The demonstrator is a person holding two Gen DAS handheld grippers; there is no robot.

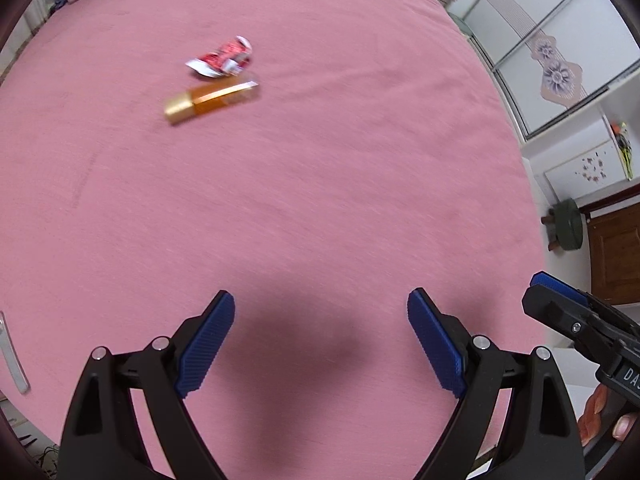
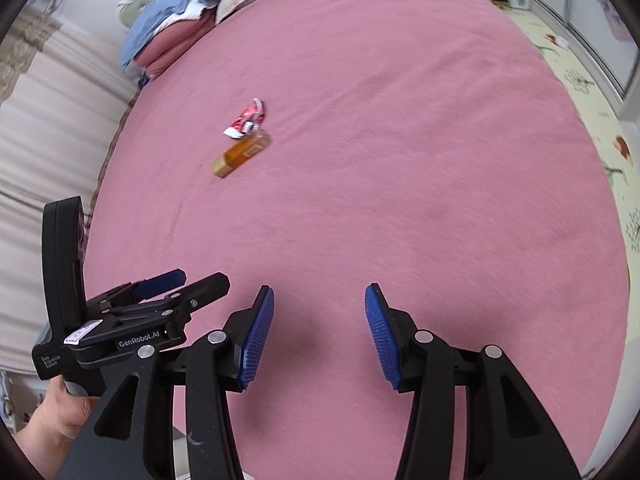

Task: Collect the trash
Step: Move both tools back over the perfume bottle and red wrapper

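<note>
A crumpled red and white wrapper (image 1: 222,58) (image 2: 248,118) lies on the pink bedspread (image 1: 320,180) (image 2: 400,160). Right beside it lies an amber tube with a gold cap (image 1: 210,98) (image 2: 242,152). My left gripper (image 1: 320,306) hangs above the bedspread well short of both, jaws wide open, nothing between its blue pads. My right gripper (image 2: 319,300) is also open and empty, its jaws narrower. In the right wrist view the left gripper (image 2: 180,282) appears at lower left, held by a hand (image 2: 60,408). The right gripper's tip (image 1: 546,280) shows at the left wrist view's right edge.
Folded blue and pink bedding and pillows (image 2: 180,12) are piled at the head of the bed. A curtain (image 2: 48,140) hangs along the left side. Wardrobe doors (image 1: 560,60) and a green stool (image 1: 568,228) stand past the bed's right edge, over a patterned floor mat (image 2: 592,120).
</note>
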